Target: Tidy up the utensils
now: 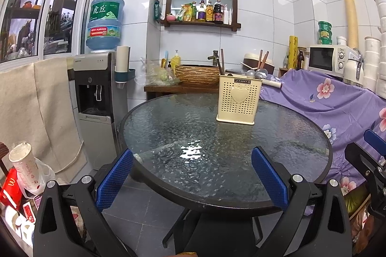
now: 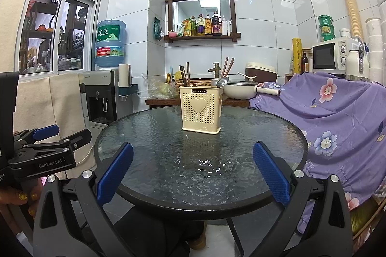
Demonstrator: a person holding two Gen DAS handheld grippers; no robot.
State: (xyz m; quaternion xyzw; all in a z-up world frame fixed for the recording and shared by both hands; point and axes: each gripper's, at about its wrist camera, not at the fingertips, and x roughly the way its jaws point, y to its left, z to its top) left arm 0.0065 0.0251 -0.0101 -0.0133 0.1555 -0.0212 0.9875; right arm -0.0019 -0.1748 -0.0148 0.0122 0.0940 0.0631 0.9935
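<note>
A cream perforated utensil holder (image 1: 238,101) with a heart on its front stands upright on the far side of the round glass table (image 1: 168,126). It also shows in the right wrist view (image 2: 201,108). Brown chopsticks (image 2: 185,75) stick up from its left part, and metal spoons (image 2: 220,82) with more chopsticks lean out on its right. My left gripper (image 1: 191,178) is open and empty above the table's near edge. My right gripper (image 2: 193,174) is open and empty, also at the near edge. The left gripper shows at the left of the right wrist view (image 2: 45,136).
A water dispenser (image 1: 96,88) stands left of the table. A purple floral cloth (image 1: 337,102) covers furniture on the right, with a microwave (image 1: 328,60) behind it. A wooden bench (image 2: 164,101) with a white pot (image 2: 241,89) stands behind the table. Bags and cups (image 1: 24,174) crowd the floor at left.
</note>
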